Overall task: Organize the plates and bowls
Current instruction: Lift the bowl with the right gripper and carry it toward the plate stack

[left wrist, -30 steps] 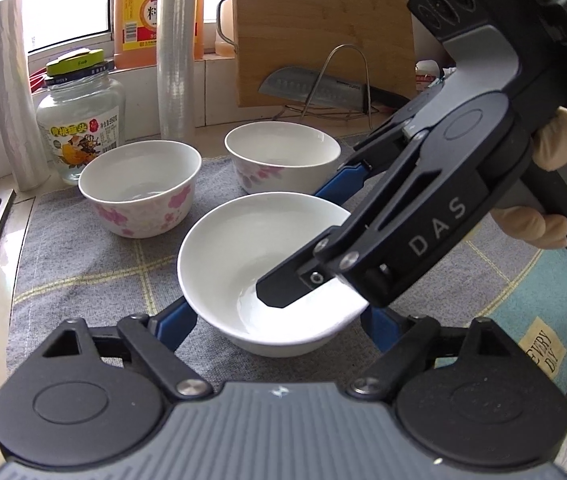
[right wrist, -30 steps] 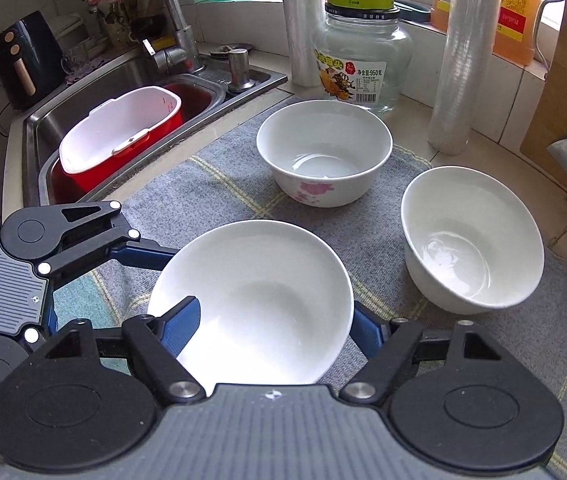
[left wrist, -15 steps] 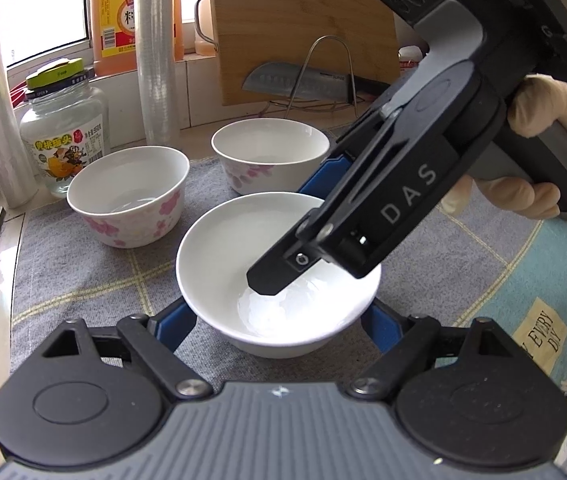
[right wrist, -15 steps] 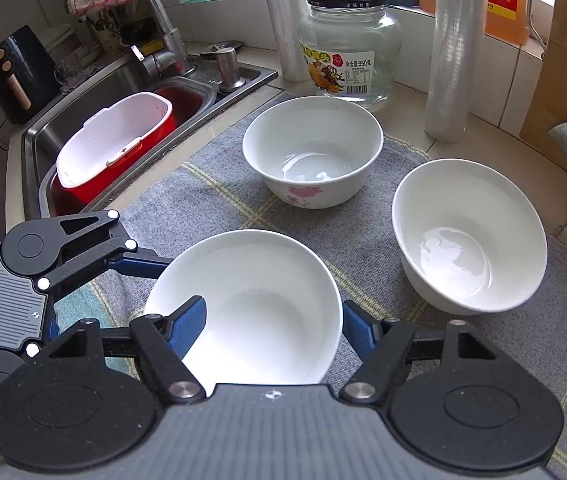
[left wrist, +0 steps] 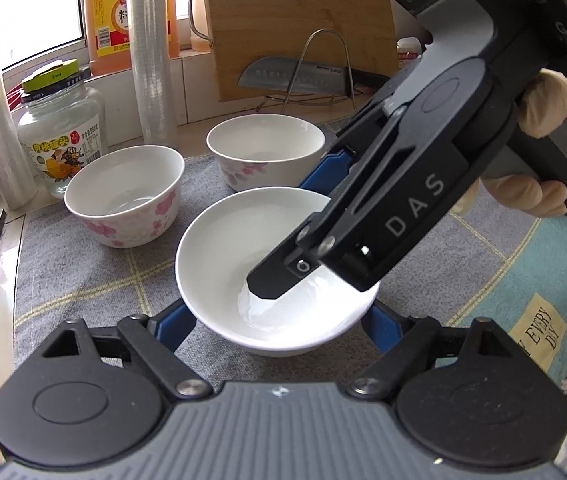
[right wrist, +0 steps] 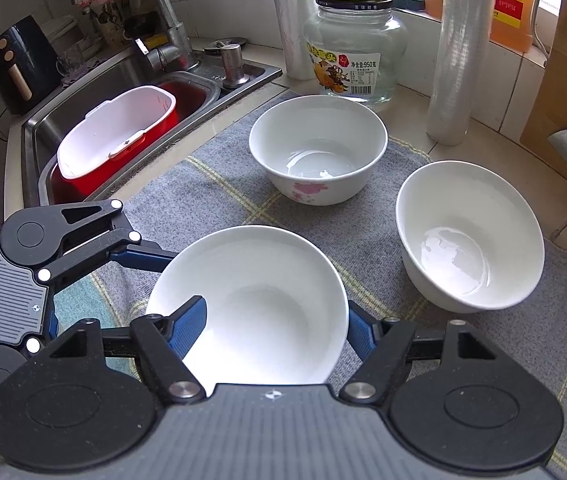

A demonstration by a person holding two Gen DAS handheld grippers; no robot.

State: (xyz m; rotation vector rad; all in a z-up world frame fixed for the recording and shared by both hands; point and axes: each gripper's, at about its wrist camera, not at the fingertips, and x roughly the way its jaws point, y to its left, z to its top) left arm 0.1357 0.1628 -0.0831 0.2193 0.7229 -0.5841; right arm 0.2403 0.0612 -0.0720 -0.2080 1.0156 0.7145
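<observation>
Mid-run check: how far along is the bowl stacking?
Done: nothing stacked; the two pink-flowered white bowls and the plain white ceramic bowl sit apart on the grey checked mat. In hand: the left gripper brackets the plain bowl; the right gripper straddles its wall, its jaws have just been closing, grip unconfirmed. Left: lifting and nesting all three. No plates visible.

Our left gripper (left wrist: 277,330) points steeply down, its blue fingers (left wrist: 175,326) set either side of the plain white bowl (left wrist: 219,248), at its outer wall; we cannot tell whether they press. Our right gripper (right wrist: 275,328) crosses in from the right, tilted downward, gripped at the handle by our gloved right hand (left wrist: 539,184). Its jaws have just been closing: one finger sits inside the bowl, the other outside. Contact is unclear.
</observation>
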